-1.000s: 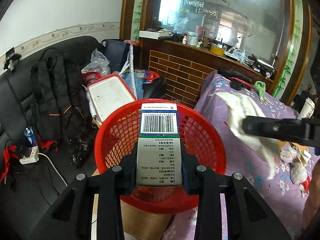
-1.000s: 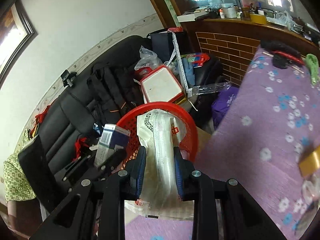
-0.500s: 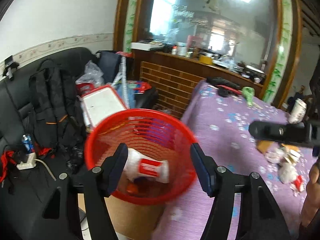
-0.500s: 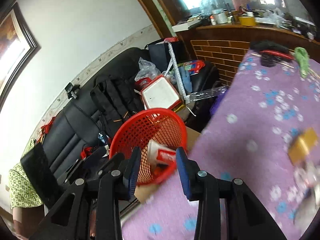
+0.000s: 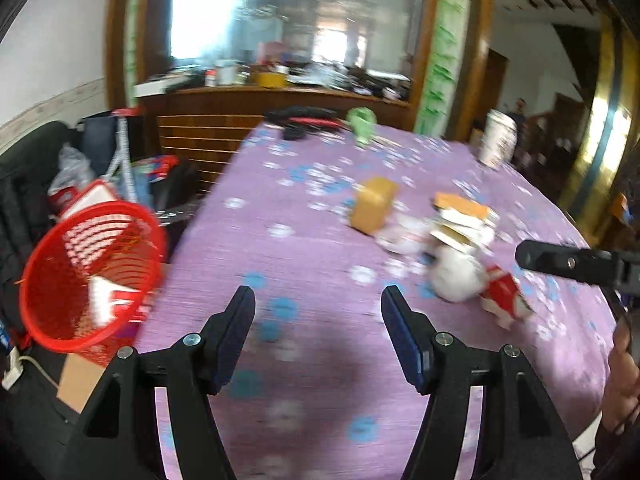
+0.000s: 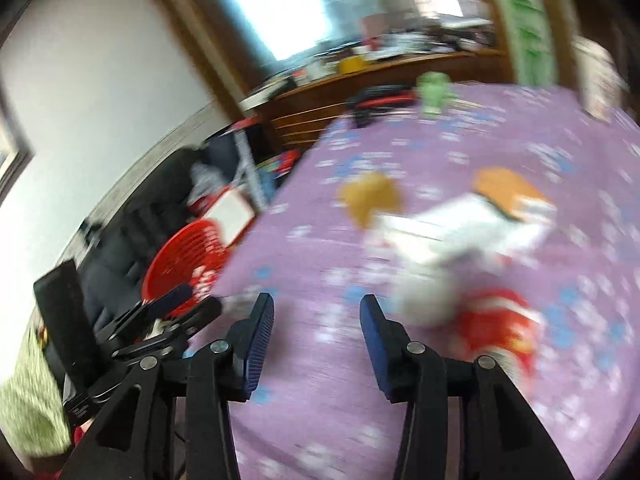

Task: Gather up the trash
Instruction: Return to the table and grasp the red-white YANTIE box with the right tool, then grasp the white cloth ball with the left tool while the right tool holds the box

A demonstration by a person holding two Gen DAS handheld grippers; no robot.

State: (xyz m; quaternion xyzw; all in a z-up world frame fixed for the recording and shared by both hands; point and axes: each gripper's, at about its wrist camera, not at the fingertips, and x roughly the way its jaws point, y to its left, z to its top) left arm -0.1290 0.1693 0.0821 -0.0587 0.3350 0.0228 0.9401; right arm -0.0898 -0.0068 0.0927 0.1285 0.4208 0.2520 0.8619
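Two empty grippers over a purple flower-print tablecloth (image 5: 320, 248), largest thing in both views, spread from centre out to 3 o'clock. Black sofa (image 5: 16, 216) next in size, at 9 o'clock in the left wrist view, heaped with bags. Red mesh basket (image 5: 92, 276) at 8 o'clock there, just off the cloth's left edge, perched on a cardboard box (image 5: 76, 384), white-and-red trash lying inside. Same basket (image 6: 184, 264) at 9 o'clock in the right wrist view, badly blurred.

Remaining trash bunched on the cloth at 2 to 3 o'clock: crumpled white paper (image 5: 456, 276) in the middle, orange-topped cartons (image 5: 464, 212) touching it behind, a red wrapper (image 5: 504, 296) just beside it toward the camera. Tan box (image 5: 374, 204) apart at 1 o'clock. White paper cup (image 5: 498, 142) upright near the far edge, green clip-like item (image 5: 362, 128) at 12 o'clock, too blurred to name.

Left gripper (image 5: 318, 300) at 6 o'clock, fingers spread wide, gripping nothing. Right gripper (image 6: 317, 306) likewise parted and bare, red wrapper (image 6: 496, 328) just past its right finger. Right gripper's black tip (image 5: 568, 262) poking in at 3 o'clock of the left wrist view.
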